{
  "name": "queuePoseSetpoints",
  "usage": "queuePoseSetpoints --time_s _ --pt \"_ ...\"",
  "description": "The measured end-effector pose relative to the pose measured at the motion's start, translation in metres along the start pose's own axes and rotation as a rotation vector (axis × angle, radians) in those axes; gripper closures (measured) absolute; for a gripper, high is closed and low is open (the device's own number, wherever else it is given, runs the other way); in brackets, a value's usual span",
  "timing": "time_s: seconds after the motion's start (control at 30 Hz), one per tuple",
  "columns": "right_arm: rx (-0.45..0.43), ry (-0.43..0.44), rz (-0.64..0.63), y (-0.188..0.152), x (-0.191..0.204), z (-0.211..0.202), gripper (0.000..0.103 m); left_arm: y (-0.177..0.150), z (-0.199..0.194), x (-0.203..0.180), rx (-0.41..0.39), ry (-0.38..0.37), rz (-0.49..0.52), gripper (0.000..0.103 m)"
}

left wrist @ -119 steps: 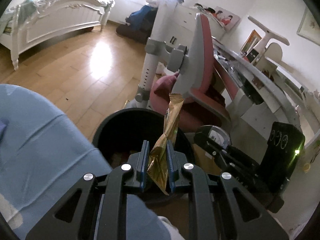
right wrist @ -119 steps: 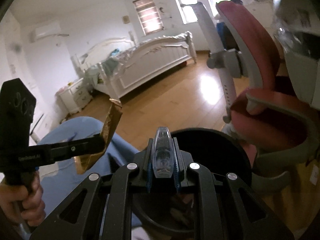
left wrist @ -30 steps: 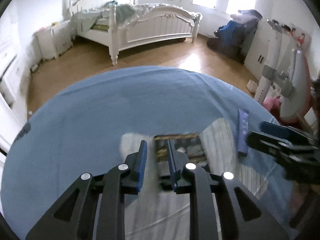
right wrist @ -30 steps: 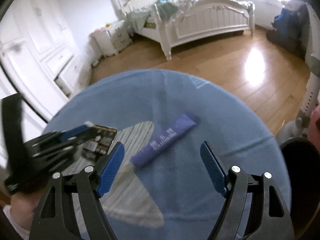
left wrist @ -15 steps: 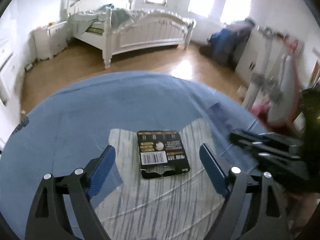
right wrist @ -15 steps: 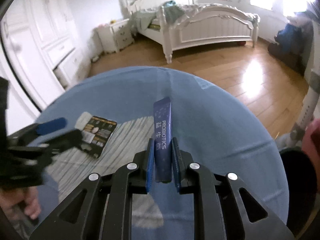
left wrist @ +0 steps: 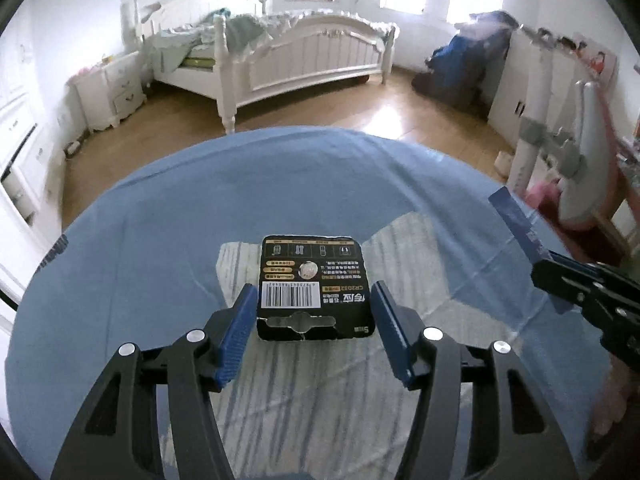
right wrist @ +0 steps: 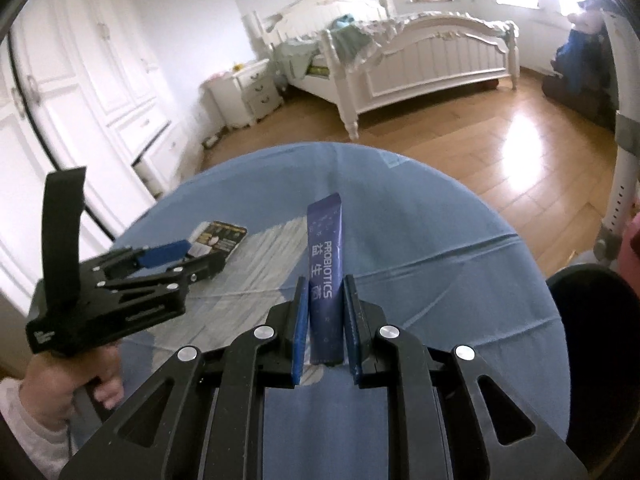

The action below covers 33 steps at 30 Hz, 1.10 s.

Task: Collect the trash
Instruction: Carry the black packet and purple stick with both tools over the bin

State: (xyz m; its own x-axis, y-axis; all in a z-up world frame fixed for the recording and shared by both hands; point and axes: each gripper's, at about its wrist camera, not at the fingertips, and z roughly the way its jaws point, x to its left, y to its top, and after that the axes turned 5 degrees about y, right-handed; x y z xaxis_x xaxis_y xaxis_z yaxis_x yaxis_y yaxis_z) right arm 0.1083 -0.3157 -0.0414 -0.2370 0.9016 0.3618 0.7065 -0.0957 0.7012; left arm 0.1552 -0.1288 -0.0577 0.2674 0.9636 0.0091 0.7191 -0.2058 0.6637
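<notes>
The left tongs [left wrist: 312, 336] are released, closing in around the black battery card [left wrist: 314, 286], which lies flat on the blue-covered table [left wrist: 200, 220]; the pads do not press it yet. The card looks light, thin and fairly stiff, so its side edges, near the hang-hole end, offer the surest hold. The right tongs [right wrist: 326, 324] are clenched on the blue probiotics sachet [right wrist: 325, 264], held upright, clear of the table. It appears light and flexible. The dark bin [right wrist: 592, 340] stands at the table's right.
</notes>
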Motion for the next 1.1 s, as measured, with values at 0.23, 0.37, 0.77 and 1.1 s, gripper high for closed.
queuePoseSetpoints --time_s 0.23,0.37,0.77,1.1 --pt "-0.165 -0.049 0.044 -0.004 -0.032 -0.066 0.085 0.026 -0.044 -0.048 -0.142 -0.165 0.015 0.045" --pt "-0.252 -0.146 0.083 -0.014 -0.069 -0.116 0.085 0.039 -0.053 -0.093 -0.179 -0.272 0.056 0.045" --pt "-0.307 -0.370 0.215 -0.072 -0.179 -0.195 0.085 0.035 -0.032 -0.234 -0.116 -0.481 0.176 0.045" --pt "-0.294 -0.412 0.231 -0.085 -0.204 -0.193 0.085 0.026 -0.010 -0.276 -0.043 -0.497 0.211 0.045"
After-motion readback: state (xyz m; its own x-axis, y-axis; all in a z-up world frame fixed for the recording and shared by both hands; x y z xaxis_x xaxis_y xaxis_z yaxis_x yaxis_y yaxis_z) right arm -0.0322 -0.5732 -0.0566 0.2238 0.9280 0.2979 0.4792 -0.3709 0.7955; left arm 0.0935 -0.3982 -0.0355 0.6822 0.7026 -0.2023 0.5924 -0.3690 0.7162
